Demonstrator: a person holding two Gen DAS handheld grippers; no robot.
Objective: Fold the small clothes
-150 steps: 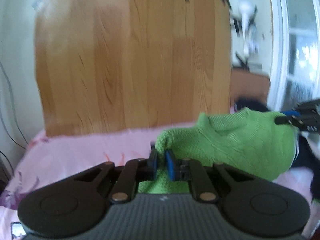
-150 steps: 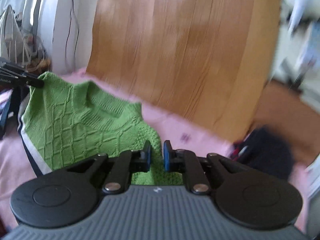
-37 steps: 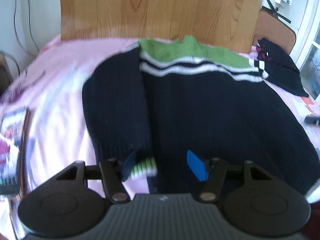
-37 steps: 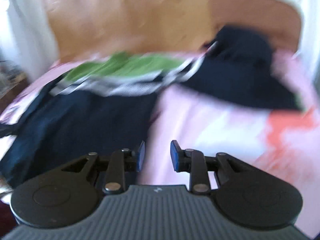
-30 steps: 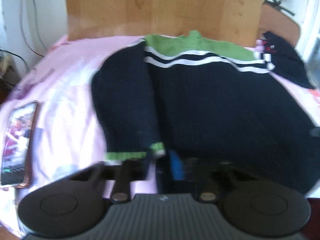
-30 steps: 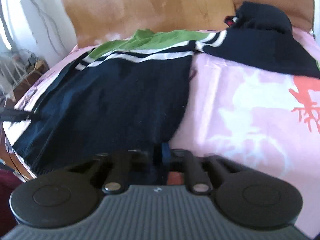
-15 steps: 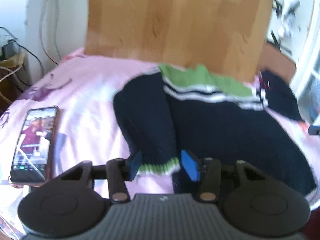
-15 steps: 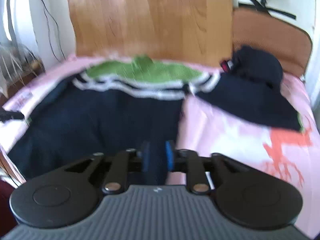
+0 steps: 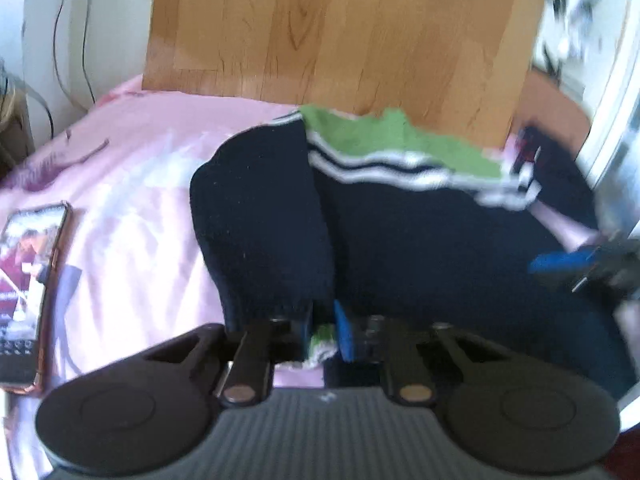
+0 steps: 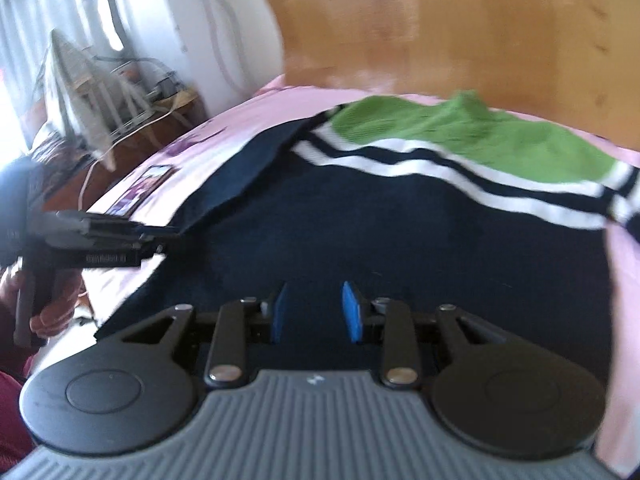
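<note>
Left gripper [image 9: 323, 330], phone [image 9: 30, 292] nearby

I'm working in a home bedroom. A bed [image 9: 132, 168] under a pink patterned sheet fills my view, with a wooden headboard [image 9: 340, 36] against a white wall. A phone [image 9: 28, 288] lies on the sheet, cables [image 9: 68, 40] trail down the wall, and a cluttered bedside table [image 10: 152, 120] stands by a curtained window [image 10: 48, 12].

Knitted wool-like sweater [image 9: 420, 248] (matt, ribbed cuff [image 9: 320, 338]) lies on soft cotton-like bedsheet [image 9: 132, 184] before glossy wooden headboard [image 9: 340, 40].
</note>
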